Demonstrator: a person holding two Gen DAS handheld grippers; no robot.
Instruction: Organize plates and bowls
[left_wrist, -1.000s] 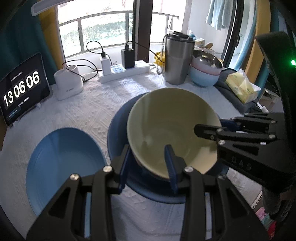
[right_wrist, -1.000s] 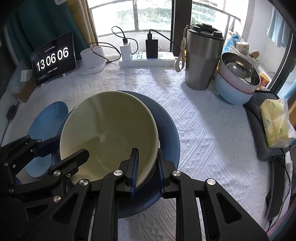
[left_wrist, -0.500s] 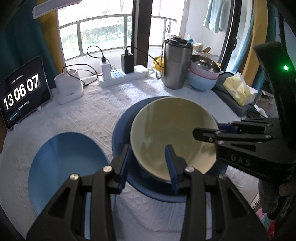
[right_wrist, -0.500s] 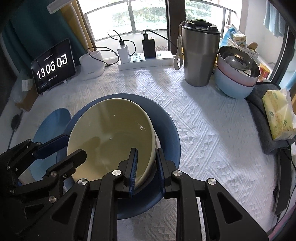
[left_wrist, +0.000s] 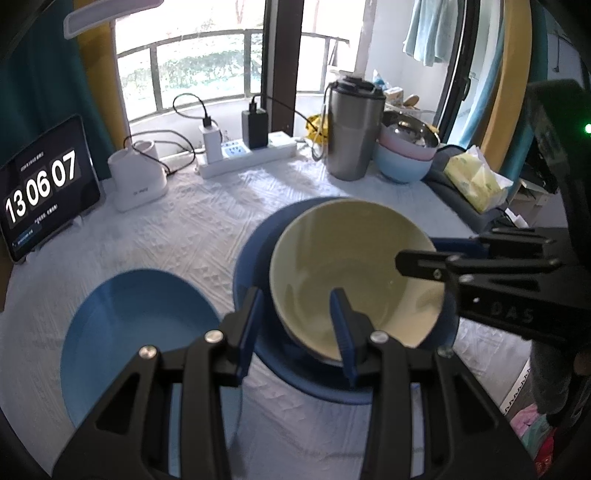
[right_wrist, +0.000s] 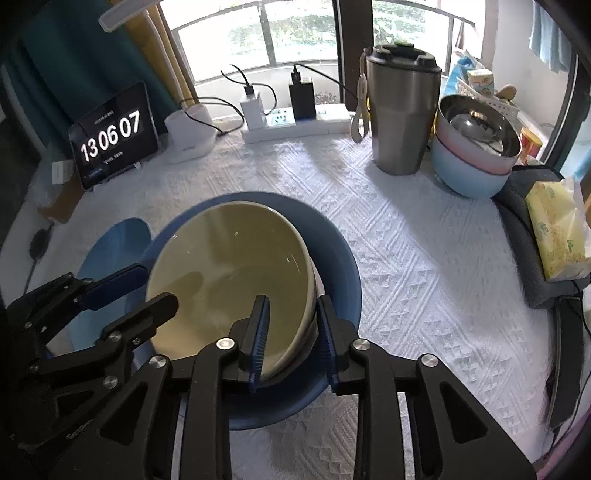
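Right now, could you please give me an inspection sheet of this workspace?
Surface: white textured tablecloth, wrinkled.
Job's things: cream ceramic bowl sits in a dark blue plate; a light blue plate lies flat beside them; stacked blue, pink and steel bowls at the back.
Clutter: steel tumbler, tablet clock, white device, yellow tissue pack on grey cloth.
Grippers: right gripper straddles the bowl's rim, jaws opening; left gripper straddles the opposite rim, pads apparently not pressing.
Cables: black cables run from chargers on the white power strip.
Surroundings: window with railing, teal and yellow curtains.
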